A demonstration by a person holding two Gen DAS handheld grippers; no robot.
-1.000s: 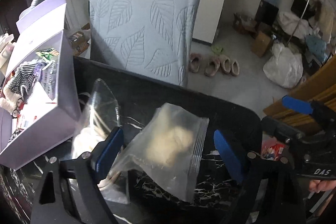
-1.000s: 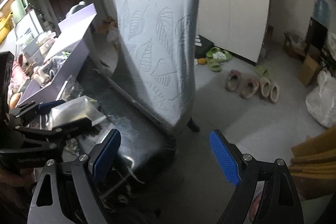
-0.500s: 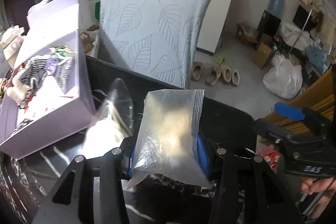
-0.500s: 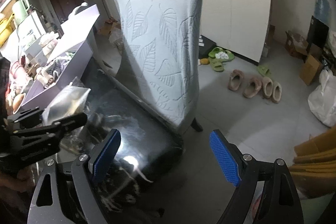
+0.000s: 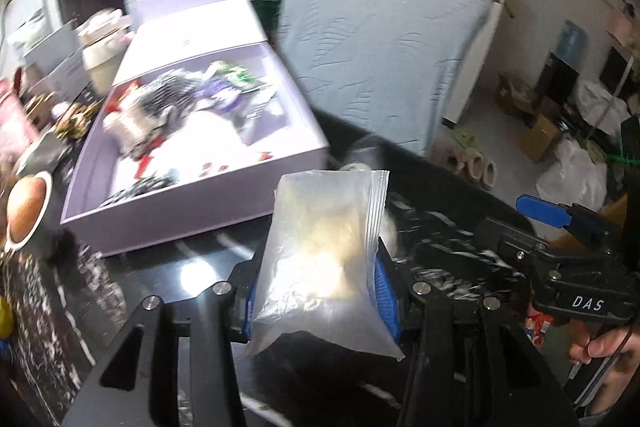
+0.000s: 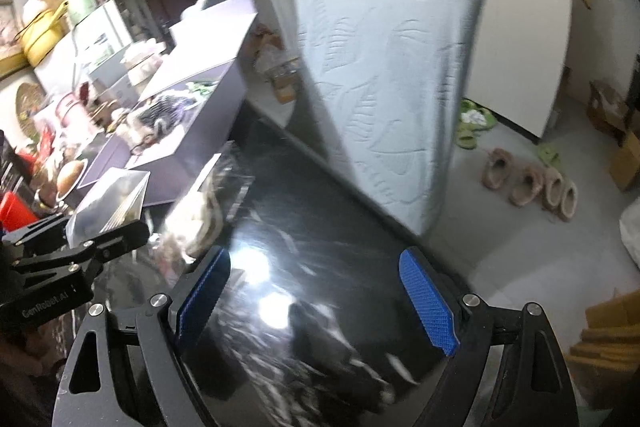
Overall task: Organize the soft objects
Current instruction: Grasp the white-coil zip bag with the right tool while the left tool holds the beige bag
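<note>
left gripper (image 5: 320,295) pinching zip bag (image 5: 328,251) low, lifted | bag light, soft, slippery, sagging; grip mid-body | right gripper (image 6: 316,303) hanging wide, empty | lavender box (image 5: 200,195) far-left

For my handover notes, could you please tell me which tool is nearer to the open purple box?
Left. The left tool, shut on the plastic bag, sits just in front of the purple box. The right tool stands open further along the black table.

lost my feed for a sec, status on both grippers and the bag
Left hand-held gripper shut on zip bag, lifted off the black table. Right hand-held gripper open, empty. Lilac box open beside it, path unobstructed.
</note>
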